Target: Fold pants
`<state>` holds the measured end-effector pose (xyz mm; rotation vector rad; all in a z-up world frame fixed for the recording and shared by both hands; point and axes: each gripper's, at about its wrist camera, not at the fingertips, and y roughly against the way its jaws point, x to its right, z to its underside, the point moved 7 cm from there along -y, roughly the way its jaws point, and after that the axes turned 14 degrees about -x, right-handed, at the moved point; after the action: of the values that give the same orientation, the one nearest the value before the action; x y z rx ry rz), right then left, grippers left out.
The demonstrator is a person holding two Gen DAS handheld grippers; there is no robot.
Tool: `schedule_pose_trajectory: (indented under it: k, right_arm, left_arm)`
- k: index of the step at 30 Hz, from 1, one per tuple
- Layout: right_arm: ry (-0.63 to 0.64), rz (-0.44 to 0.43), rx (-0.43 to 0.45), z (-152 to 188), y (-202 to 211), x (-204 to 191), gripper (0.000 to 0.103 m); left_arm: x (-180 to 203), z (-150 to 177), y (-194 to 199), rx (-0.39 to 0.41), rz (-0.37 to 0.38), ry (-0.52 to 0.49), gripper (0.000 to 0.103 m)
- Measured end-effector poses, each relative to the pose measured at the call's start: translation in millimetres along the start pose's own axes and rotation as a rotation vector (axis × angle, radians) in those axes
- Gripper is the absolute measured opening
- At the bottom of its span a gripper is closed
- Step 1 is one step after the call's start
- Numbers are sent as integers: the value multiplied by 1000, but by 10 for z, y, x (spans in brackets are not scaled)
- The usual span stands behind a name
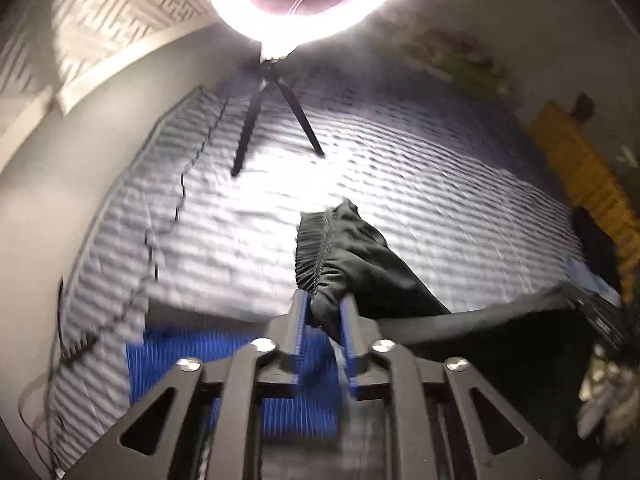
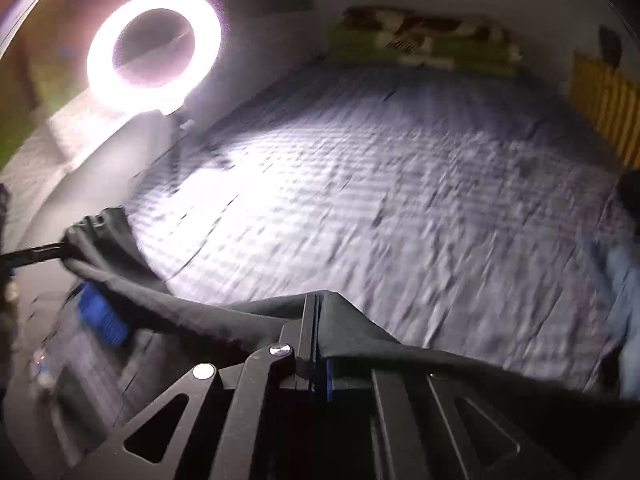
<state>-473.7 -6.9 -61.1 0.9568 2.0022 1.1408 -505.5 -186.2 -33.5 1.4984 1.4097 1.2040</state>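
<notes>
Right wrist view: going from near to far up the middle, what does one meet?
Right gripper with jaws shut on the black pants → grey quilted bedspread → green patterned pillow at the far wall.

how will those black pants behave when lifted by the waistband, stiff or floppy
Probably floppy: the black pants sag between the left gripper and the right gripper rather than holding shape. Likely light, since a pinch of cloth in each set of jaws carries them. The gathered waistband looks elastic, so it may stretch.
</notes>
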Motion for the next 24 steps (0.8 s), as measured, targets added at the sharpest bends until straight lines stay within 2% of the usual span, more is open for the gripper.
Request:
schedule_pose_trajectory:
  k: [1,2,4,6,8,11,13,16,18,20,24]
  right_arm:
    - [-8,28,-31,-126,-80,69,13]
    - [-15,50,-72,-209,-152,125,23]
    - [-35,89,-81,-281,-173,232,25]
    - [-22,68,-76,-243,-140,267,31]
    - [-8,87,-41,-165,-66,317,31]
    - [61,109,-41,13,-56,257,31]
    - [165,89,-41,118,-72,0,31]
    - [321,35,-49,136,-216,-581,33]
    - [396,13,-50,87,-357,-936,38]
    - [458,-7,-59,-14,-573,-1322,38]
    - [529,-46,-81,-234,-1052,-2003,38]
  left_arm:
    - [12,-119,-53,-15,11,28,47]
    - [57,-171,-89,-22,35,39,54]
    - [65,-248,-103,1,41,53,55]
    - [21,-234,-149,10,52,49,56]
    - [-50,-153,-243,-10,38,49,57]
    - [-53,82,-463,-55,20,9,57]
    - [-82,225,-509,-66,-33,-15,57]
    - [-204,517,-556,-71,-36,-39,57]
    - [-278,696,-493,-67,-50,-48,57]
    - [-378,880,-401,-57,-68,-59,57]
    - [-654,1193,-272,-66,-48,-38,57]
